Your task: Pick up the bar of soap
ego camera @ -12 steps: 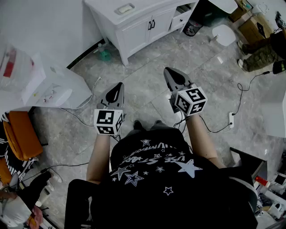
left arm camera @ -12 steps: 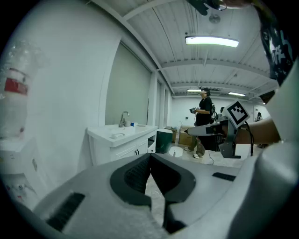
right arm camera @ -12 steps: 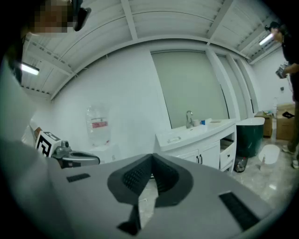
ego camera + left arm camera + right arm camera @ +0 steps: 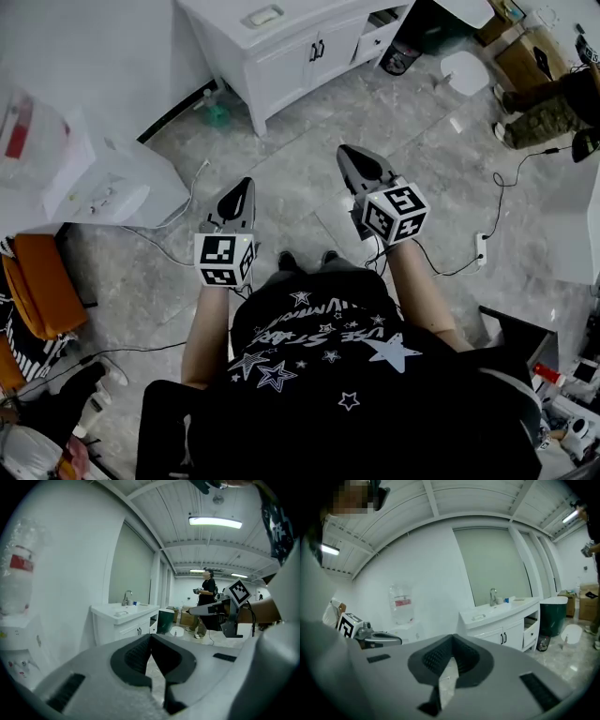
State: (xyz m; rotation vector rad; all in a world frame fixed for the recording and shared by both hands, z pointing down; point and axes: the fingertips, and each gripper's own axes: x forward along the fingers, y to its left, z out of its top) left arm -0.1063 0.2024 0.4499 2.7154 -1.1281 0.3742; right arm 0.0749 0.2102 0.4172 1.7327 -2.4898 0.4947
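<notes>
The bar of soap (image 4: 263, 16) is a pale block in a dish on the white vanity (image 4: 291, 52) at the top of the head view. It also shows small on the counter in the left gripper view (image 4: 121, 613) and the right gripper view (image 4: 478, 617). My left gripper (image 4: 246, 184) and right gripper (image 4: 342, 150) hang in the air above the grey floor, well short of the vanity, and both point toward it. Each has its jaws shut with nothing between them, as the left gripper (image 4: 151, 635) and right gripper (image 4: 452, 637) show in their own views.
A water dispenser (image 4: 103, 187) with a bottle (image 4: 401, 604) stands at the left, beside an orange seat (image 4: 42, 281). A green bottle (image 4: 218, 112) sits on the floor by the vanity. A power strip (image 4: 485, 248) with cables lies at the right. Another person (image 4: 548, 103) stands at the far right near boxes.
Both grippers sit slightly higher and further left in the head view, still shut. Nothing has been taken hold of.
</notes>
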